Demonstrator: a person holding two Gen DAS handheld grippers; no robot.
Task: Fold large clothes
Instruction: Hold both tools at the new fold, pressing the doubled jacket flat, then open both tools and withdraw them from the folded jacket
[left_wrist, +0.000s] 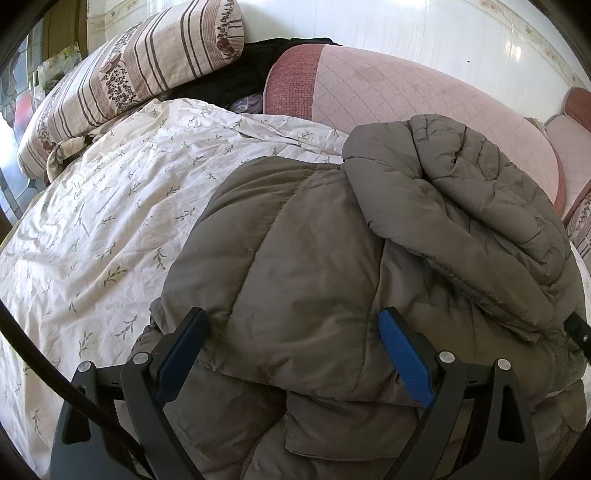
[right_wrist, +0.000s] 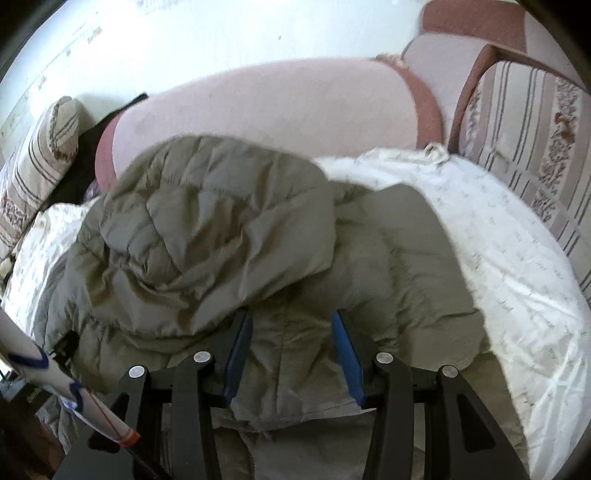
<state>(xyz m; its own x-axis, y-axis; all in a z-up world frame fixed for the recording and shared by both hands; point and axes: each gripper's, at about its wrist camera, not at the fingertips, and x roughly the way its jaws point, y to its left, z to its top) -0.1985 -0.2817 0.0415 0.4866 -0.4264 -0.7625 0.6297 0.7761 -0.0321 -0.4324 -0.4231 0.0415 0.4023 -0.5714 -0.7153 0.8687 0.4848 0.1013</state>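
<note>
A grey-brown puffer jacket (left_wrist: 295, 236) lies bunched on the bed, with a quilted part (left_wrist: 461, 192) folded over its right side. My left gripper (left_wrist: 291, 317) hovers over the jacket's near edge. Its blue-padded fingers (left_wrist: 402, 354) stand wide apart, with fabric lying under and between them but not pinched. In the right wrist view the same jacket (right_wrist: 207, 236) fills the middle. My right gripper (right_wrist: 291, 315) is partly open above its near hem, the pads (right_wrist: 345, 350) clear of the cloth between them.
The jacket rests on a white floral duvet (left_wrist: 110, 206). A pink cushioned headboard (left_wrist: 388, 88) and a striped pillow (left_wrist: 122, 74) lie behind. Dark clothing (left_wrist: 236, 74) sits between pillow and headboard. A striped chair cushion (right_wrist: 535, 140) stands at right. A white sleeve (right_wrist: 22, 343) shows at lower left.
</note>
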